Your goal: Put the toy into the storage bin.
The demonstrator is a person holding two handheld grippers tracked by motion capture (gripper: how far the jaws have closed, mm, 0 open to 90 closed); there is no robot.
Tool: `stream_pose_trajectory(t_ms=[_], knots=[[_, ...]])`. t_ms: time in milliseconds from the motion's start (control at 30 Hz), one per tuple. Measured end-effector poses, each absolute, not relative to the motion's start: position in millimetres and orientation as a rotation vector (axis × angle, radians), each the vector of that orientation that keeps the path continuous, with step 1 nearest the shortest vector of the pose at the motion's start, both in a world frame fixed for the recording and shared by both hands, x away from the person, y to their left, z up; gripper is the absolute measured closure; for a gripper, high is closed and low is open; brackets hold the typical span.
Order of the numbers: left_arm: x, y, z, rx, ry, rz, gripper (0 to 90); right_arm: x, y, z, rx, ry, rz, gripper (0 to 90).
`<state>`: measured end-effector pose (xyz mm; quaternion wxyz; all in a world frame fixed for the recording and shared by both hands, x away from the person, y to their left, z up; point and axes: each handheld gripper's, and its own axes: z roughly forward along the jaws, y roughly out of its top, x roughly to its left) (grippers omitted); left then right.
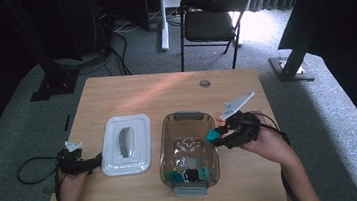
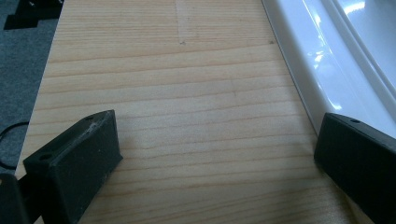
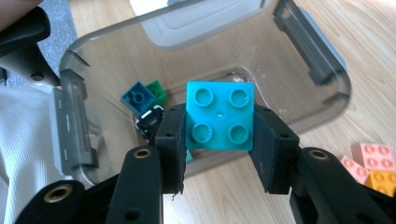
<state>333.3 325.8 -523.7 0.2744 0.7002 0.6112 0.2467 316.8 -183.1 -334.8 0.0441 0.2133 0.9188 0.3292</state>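
One teal brick (image 3: 220, 115) clamped in right claw (image 3: 219, 140) — above clear bin (image 3: 327, 100).

On the desk (image 1: 165, 89) the lid (image 1: 126, 144) is lying left of the bin (image 1: 187, 150), just beside it. Several bricks (image 1: 190, 174) are sitting in the bin at its near end. The right claw (image 1: 219, 135) is holding a brick (image 1: 213, 135) over the bin's right rim; the left claw (image 1: 92, 164) is resting at the lid's left edge.
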Motion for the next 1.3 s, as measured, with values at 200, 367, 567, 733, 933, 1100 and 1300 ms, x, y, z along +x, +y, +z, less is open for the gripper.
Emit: stream_pose_trajectory(t_ms=[200,367,567,733,933,1100,1300], knots=[[333.3,325.9,-523.7,1.883,1.643,0.664,0.8,312.1,-163.1,-335.7,0.553,2.859,0.994,58.7],[333.2,325.7,-523.7,1.881,1.645,0.664,0.8,309.7,-146.1,-338.6,0.48,2.895,0.979,58.8],[333.2,325.8,-523.7,1.882,1.644,0.663,0.8,306.5,-127.8,-343.1,0.416,2.927,0.955,58.7],[333.2,325.6,-523.7,1.88,1.646,0.664,0.8,305.0,-115.1,-348.4,0.372,2.951,0.962,58.7],[333.2,325.7,-523.7,1.881,1.645,0.664,0.8,301.9,-100.0,-356.5,0.307,3.002,0.921,58.7],[333.2,325.6,-523.8,1.88,1.646,0.664,0.8,301.2,-85.3,-364.9,0.256,3.05,0.854,58.7],[333.2,325.6,-523.8,1.88,1.646,0.664,0.8,302.0,-70.9,-375.8,0.217,3.093,0.79,58.7]])
